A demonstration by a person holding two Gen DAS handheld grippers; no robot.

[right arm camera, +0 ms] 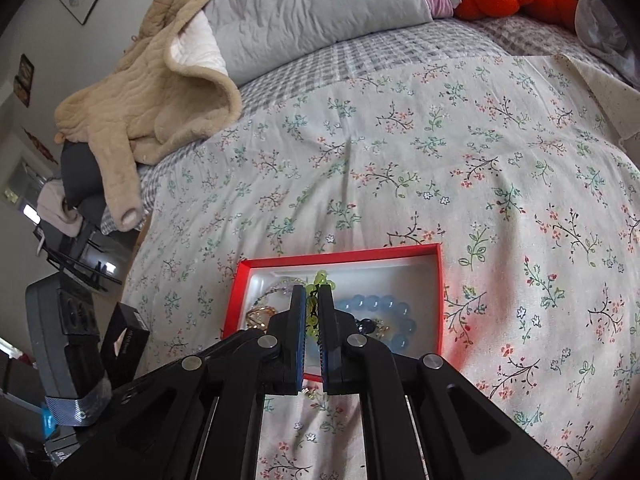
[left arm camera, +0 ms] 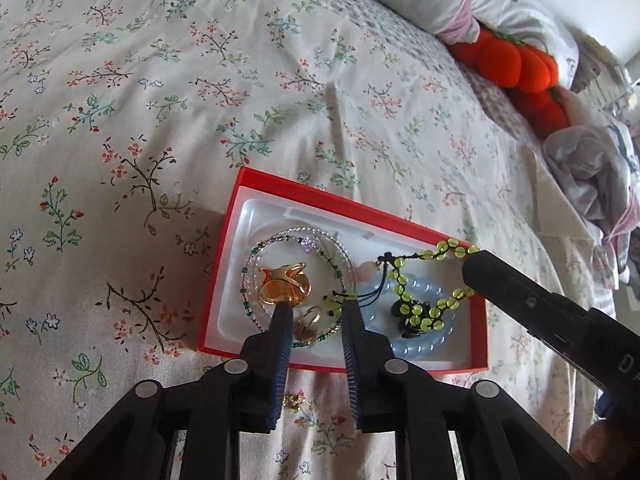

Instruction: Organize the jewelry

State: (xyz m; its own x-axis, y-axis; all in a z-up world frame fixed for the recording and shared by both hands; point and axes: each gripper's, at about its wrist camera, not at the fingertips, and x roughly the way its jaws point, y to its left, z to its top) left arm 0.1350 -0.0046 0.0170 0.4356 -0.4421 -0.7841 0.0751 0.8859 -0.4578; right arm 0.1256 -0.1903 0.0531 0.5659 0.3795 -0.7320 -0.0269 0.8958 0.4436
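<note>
Here we note left hand-held gripper (left arm camera: pixel 316 306) parted over the red jewelry box (left arm camera: pixel 256 190), right hand-held gripper (right arm camera: pixel 313 294) clamped on green bead strand (right arm camera: pixel 319 279).

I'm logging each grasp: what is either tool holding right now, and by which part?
The right tool pinches the green bead bracelet by its beaded strand. The left tool holds nothing.

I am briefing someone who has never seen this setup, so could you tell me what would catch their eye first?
The red box lies on the flowered bedspread, holding a blue bead bracelet, a gold ornament and a green bead strand. The right tool is shut on that strand over the box, and the left tool stands open beside the ornament. Orange plush pumpkins sit by the pillows.
</note>
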